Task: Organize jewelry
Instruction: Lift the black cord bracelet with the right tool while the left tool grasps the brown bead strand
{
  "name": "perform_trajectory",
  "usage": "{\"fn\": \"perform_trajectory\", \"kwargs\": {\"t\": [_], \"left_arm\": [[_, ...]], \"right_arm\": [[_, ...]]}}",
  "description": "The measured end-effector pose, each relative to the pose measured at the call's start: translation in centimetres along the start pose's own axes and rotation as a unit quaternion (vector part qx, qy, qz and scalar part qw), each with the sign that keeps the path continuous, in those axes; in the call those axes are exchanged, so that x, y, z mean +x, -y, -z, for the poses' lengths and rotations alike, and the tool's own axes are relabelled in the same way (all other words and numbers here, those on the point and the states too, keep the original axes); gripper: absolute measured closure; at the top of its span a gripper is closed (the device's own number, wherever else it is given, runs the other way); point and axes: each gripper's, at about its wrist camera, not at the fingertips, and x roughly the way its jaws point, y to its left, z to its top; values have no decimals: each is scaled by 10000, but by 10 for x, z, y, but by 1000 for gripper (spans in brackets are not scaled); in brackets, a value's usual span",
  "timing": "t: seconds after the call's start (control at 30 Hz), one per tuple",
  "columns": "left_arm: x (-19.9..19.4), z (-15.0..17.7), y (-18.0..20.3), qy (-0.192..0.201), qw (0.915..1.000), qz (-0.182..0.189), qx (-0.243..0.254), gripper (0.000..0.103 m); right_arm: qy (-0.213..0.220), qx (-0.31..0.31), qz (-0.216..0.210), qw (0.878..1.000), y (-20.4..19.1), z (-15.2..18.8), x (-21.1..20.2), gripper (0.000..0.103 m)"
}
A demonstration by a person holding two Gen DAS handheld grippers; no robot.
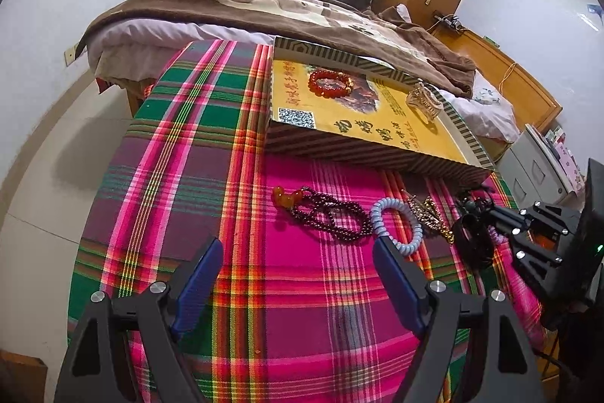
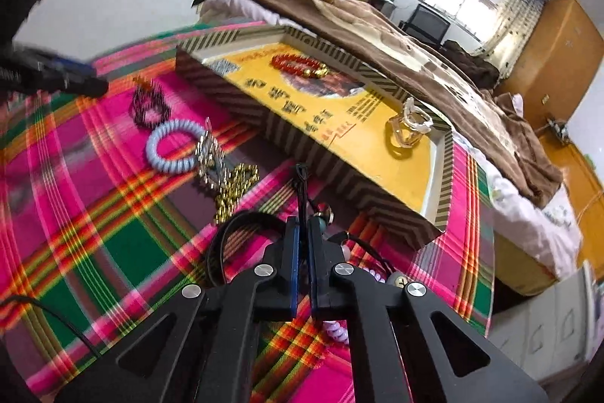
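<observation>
My left gripper (image 1: 298, 261) hovers open, tilted down, behind the coil bracelet (image 1: 396, 225); my right gripper (image 2: 304, 229), closed, apparently pinches a black cord (image 2: 301, 189).

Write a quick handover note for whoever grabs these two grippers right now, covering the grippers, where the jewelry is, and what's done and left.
Left gripper: open, empty, over the plaid cloth.
Right gripper: shut on the black cord of a beaded piece, beside the black bangle.
Done: red bead bracelet and clear hair claw lie in the yellow box tray.
Left on the cloth: dark red bead necklace, blue coil hair tie, gold chain, the bangle, and the corded piece now gripped, not yet in the tray.
</observation>
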Motion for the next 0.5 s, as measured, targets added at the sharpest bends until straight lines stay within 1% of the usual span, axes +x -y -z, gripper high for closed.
{"fn": "perform_trajectory", "kwargs": {"t": [0.13,0.23,0.27,0.37,0.5], "left_arm": [[8,-5,-2,-51,10000,-47,-25,22],[17,-12,-5,-140,9997,-170,-102,22],[20,-15,-5,-142,9996,-210,-75,22],[32,-22,-2,-226,9984,-518,56,22],[46,-28,5,-356,9975,-552,276,22]], "right_arm": [[271,424,-55,9987,13,-6,-8,100],[530,726,-5,9960,25,-11,-17,100],[597,794,20,9951,29,-12,-19,100],[747,995,96,9922,39,-14,-25,100],[859,1277,140,9880,53,-13,-30,100]]}}
